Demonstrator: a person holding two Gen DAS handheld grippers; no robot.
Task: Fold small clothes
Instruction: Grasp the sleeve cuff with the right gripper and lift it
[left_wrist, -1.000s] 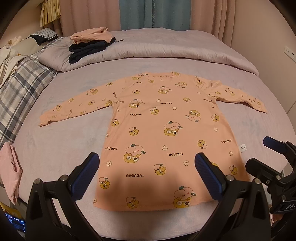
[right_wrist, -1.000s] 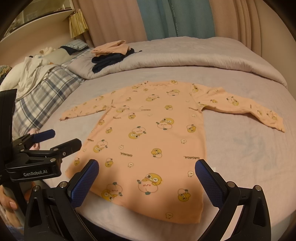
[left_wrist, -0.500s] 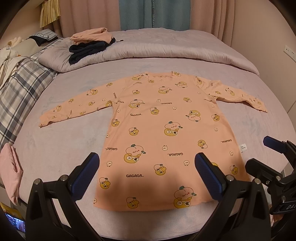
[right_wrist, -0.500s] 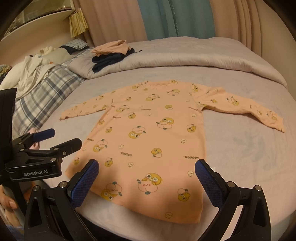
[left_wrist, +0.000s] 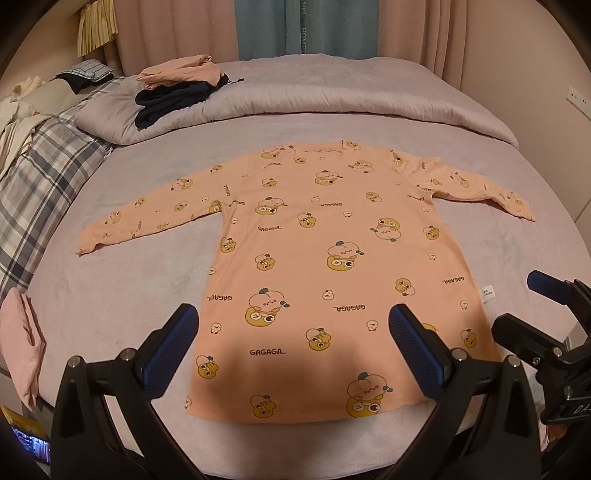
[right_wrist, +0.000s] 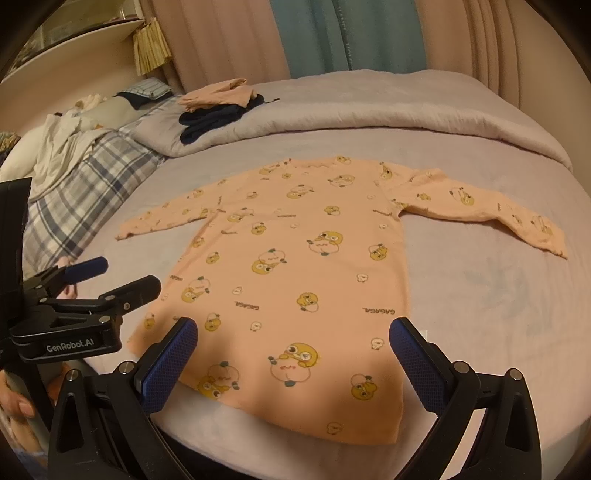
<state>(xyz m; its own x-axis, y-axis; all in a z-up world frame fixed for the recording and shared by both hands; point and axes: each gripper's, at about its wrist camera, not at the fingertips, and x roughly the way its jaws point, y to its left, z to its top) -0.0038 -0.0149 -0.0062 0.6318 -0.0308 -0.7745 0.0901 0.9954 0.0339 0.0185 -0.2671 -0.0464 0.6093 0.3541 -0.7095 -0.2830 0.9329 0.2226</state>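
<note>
both grippers (left_wrist: 293, 345) (right_wrist: 293, 350) wide open, empty

Plaid blanket (left_wrist: 33, 184) at left — grey duvet (left_wrist: 332, 96) across bed's far end, curtains (left_wrist: 306, 26) behind.

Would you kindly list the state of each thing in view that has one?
Peach shirt: spread flat on the bed, sleeves out, unfolded.
Left gripper: open, empty.
Right gripper: open, empty.
Dark clothes: folded, stacked on the duvet.
Pink garment: folded, atop the dark clothes.

Lilac bed (left_wrist: 122, 295); pink and teal curtains (left_wrist: 306, 26) behind; wall socket (left_wrist: 578, 99) right.
</note>
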